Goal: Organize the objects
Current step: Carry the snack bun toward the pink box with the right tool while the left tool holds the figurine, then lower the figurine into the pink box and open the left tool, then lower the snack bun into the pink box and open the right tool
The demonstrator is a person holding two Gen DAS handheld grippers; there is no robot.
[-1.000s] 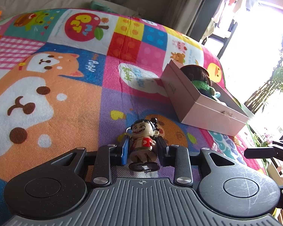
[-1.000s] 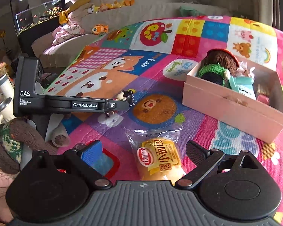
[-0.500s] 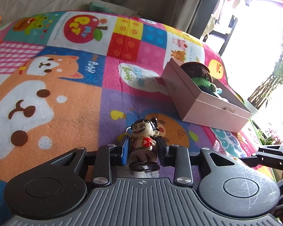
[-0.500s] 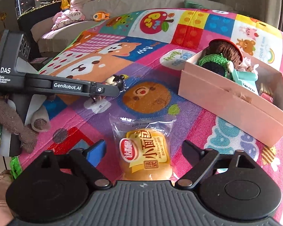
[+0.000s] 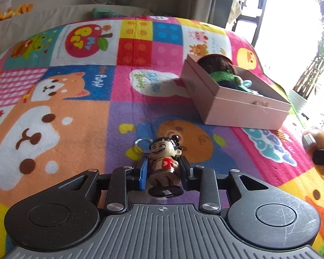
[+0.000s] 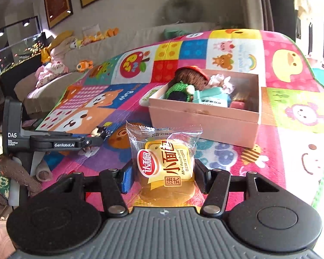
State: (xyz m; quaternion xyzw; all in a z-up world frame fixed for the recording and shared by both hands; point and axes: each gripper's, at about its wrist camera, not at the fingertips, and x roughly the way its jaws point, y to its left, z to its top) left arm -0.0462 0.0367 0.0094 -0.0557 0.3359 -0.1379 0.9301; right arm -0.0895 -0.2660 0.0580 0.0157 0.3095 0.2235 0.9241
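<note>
Meanwhile right fingers (image 6: 163,176) clasp "Mini French bread" packet (image 6: 165,166); left fingers (image 5: 163,172) clasp keychain figurine (image 5: 164,161).

Surface: a patchwork cartoon blanket (image 5: 80,112), squares in pink, blue, orange, purple, yellow. Prints include a shiba dog face, an apple, ducks, a bear face, a monkey.

Directly on it: one open pink box (image 6: 205,125), lidless, sitting toward the far right part of the blanket, flat on its base. In the left wrist view the box (image 5: 237,110) sits on the pink and purple squares, just beyond the bear-face print (image 5: 183,140).

Box contents: brown knitted doll (image 6: 190,79) with green knit part, teal item, small pink items; details unclear.

Blanket edge has green trim at right. It drapes over a rounded, raised base.
</note>
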